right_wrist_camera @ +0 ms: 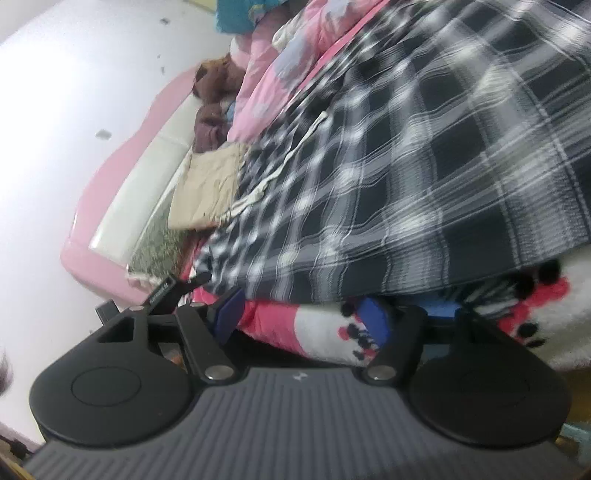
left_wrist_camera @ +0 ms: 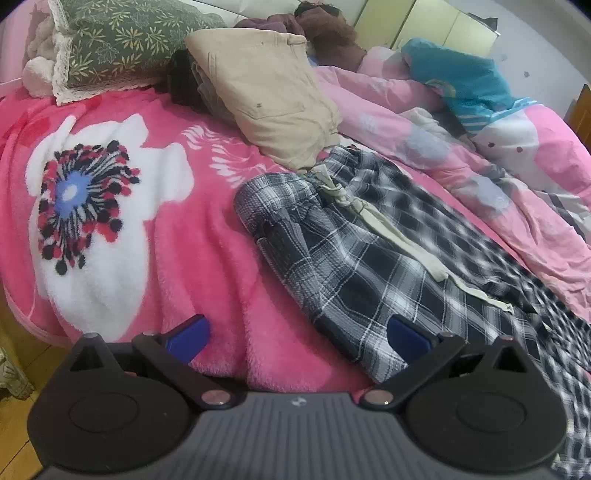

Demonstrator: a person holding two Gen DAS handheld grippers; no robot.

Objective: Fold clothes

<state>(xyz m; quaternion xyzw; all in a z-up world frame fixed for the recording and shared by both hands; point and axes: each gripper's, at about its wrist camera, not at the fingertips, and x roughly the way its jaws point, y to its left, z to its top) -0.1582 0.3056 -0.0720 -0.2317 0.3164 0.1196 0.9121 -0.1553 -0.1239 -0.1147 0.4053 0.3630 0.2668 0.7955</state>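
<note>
Black-and-white plaid trousers with a cream drawstring lie spread on a pink fleece blanket, waistband towards the pillows. My left gripper is open, hovering low over the blanket, its right finger over the trousers' near edge. In the rolled right wrist view the plaid trousers fill the upper right, blurred. My right gripper is open near the blanket, just below the lifted plaid edge, holding nothing.
Folded beige trousers lie beyond the plaid pair. A green leaf-print pillow, a pink quilt, a teal garment and brown clothes lie at the back. The wooden floor shows at lower left.
</note>
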